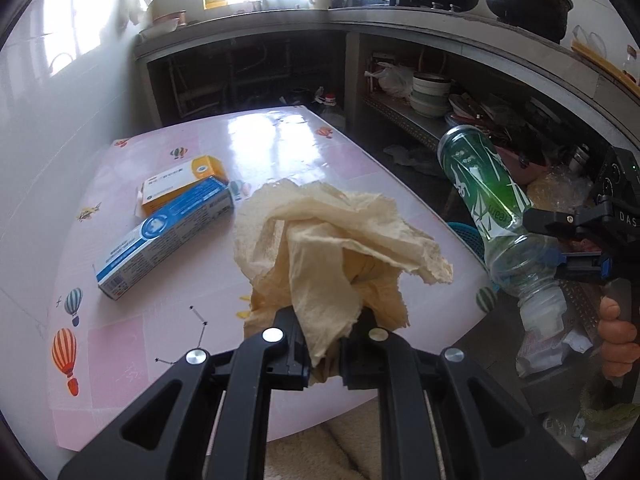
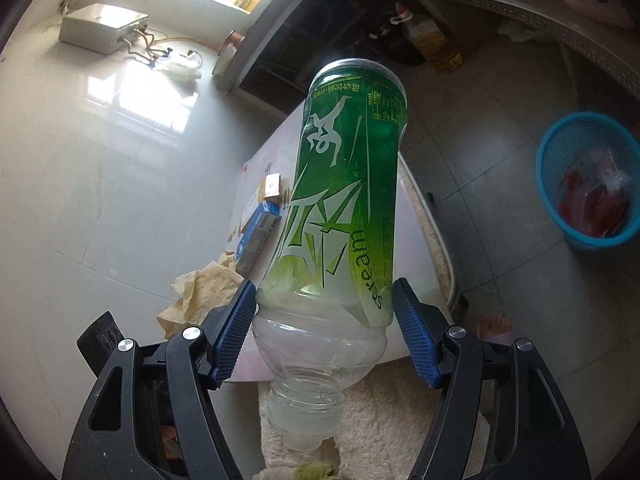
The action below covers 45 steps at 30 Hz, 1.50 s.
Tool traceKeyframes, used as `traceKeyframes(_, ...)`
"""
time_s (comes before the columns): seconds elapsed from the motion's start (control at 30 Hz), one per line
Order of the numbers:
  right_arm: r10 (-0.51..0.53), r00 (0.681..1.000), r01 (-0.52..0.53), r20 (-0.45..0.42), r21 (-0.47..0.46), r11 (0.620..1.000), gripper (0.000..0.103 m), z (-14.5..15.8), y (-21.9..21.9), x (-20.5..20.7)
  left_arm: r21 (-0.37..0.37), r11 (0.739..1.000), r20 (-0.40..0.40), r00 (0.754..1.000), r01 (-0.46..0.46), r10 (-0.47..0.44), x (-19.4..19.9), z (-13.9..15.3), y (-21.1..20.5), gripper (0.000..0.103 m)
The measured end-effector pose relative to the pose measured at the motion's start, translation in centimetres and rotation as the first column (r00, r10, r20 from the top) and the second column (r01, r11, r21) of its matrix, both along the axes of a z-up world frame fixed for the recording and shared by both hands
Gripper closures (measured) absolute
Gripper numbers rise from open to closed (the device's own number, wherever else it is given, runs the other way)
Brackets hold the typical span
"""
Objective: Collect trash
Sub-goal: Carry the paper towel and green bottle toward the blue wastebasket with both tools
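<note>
My left gripper (image 1: 326, 344) is shut on a crumpled beige paper napkin (image 1: 320, 240) and holds it above the pink table (image 1: 280, 140). My right gripper (image 2: 324, 328) is shut on an empty green-labelled plastic bottle (image 2: 344, 200), gripped near its shoulder with the cap end toward me. The bottle also shows in the left wrist view (image 1: 488, 196), held off the table's right edge. A blue box (image 1: 168, 228) and an orange-and-white box (image 1: 180, 184) lie on the table. A blue basket (image 2: 588, 176) with red wrappers stands on the floor at the right.
A concrete counter (image 1: 400, 20) with pots and open shelves of bowls runs behind and to the right. An oil bottle (image 2: 432, 40) stands on the floor under it. A tiled wall borders the table's left side. A fluffy cream cushion (image 2: 380, 420) lies below the grippers.
</note>
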State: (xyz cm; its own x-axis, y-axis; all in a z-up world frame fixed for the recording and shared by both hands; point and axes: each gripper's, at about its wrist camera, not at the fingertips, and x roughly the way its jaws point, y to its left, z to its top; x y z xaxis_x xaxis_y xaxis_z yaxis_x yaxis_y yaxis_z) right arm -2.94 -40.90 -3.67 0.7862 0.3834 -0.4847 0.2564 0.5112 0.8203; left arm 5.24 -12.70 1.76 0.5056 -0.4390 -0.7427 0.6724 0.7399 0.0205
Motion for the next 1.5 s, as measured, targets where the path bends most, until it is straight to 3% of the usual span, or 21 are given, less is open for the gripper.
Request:
traceKeyframes(0.37, -0.147, 0.989, 0.147, 0.005, 0.051, 0.988, 0.037, -1.8, -4.2, -4.2, 0.01, 0.987, 0.009, 0.987, 0.162, -0.162, -1.1, 0.9, -9.3, 0.093)
traceKeyframes(0.87, -0.233, 0.972, 0.235, -0.034, 0.104, 0.966, 0.037, -3.5, -9.7, -8.1, 0.068, 0.949, -0.019, 0.951, 0.309, -0.308, -1.2, -0.3, -19.6, 0.093)
traceKeyframes(1.5, -0.309, 0.946, 0.319, -0.094, 0.114, 0.941, 0.037, -3.9, -13.7, -11.1, 0.098, 0.904, -0.068, 0.909, 0.416, -0.411, -1.8, -2.3, -27.7, 0.093)
